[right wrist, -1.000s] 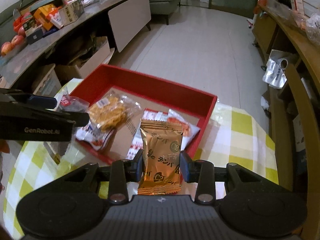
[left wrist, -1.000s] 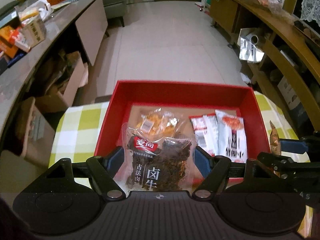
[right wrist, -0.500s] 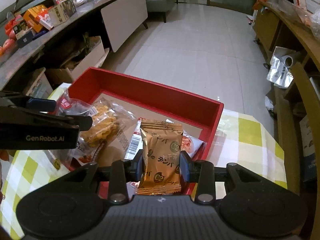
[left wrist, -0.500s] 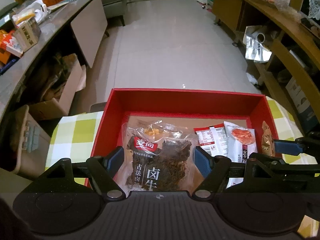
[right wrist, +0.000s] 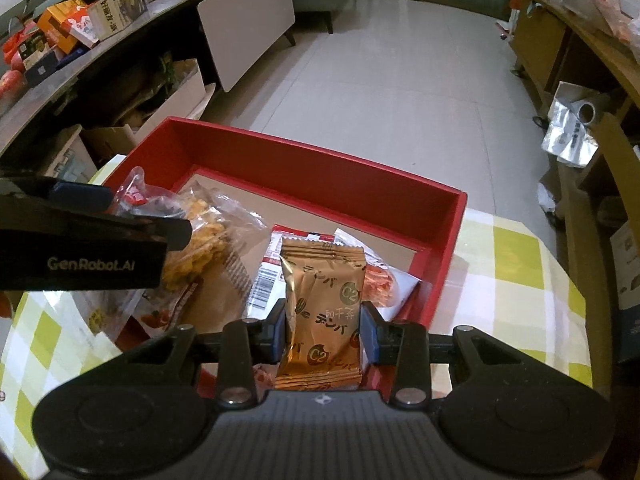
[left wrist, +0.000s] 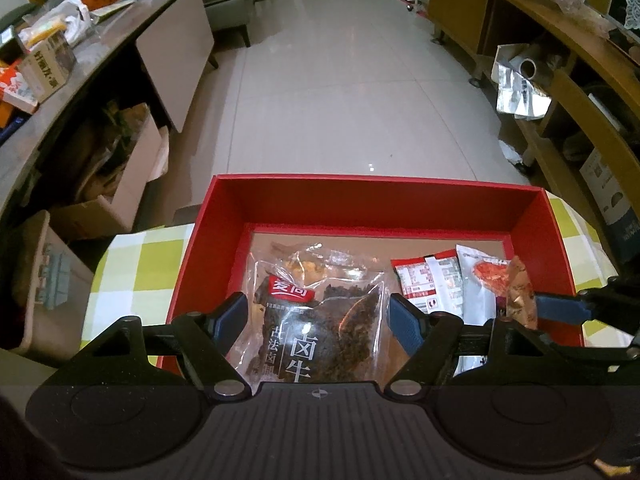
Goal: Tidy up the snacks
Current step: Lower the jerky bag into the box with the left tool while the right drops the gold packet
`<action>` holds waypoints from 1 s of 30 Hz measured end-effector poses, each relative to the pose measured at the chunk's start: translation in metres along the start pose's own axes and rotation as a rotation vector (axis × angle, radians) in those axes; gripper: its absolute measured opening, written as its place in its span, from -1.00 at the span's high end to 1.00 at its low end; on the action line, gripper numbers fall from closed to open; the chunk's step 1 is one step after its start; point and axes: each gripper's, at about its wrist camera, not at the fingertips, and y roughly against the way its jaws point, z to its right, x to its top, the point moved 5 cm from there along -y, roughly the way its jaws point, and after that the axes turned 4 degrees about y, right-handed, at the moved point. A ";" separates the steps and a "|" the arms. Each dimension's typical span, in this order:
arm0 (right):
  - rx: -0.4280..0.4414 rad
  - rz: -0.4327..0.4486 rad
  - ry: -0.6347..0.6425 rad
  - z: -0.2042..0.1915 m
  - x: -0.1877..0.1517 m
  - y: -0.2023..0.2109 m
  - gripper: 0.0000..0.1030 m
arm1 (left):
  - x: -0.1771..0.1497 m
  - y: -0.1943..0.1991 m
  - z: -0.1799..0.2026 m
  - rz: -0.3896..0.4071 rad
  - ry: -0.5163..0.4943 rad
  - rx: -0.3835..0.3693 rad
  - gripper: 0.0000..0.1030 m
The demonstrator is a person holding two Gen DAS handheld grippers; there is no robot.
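red box (left wrist: 376, 204) holds snack packets; checked tablecloth (right wrist: 516, 276) lies beneath.

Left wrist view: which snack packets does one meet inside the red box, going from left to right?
Dark beef jerky packet in the left gripper → red-and-white packet → white packet with orange picture → golden packet in the right gripper.
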 end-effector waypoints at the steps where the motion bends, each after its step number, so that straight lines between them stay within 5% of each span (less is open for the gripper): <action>1: -0.002 -0.001 0.000 0.000 0.000 -0.002 0.13 | 0.001 -0.001 0.000 0.001 0.001 -0.001 -0.57; 12: -0.023 0.005 0.004 0.000 0.002 -0.010 -0.04 | 0.003 -0.012 -0.001 -0.010 0.016 0.011 -0.80; 30: -0.019 0.042 -0.010 0.005 0.008 0.012 -0.23 | 0.014 0.013 -0.007 0.042 0.073 0.015 -0.88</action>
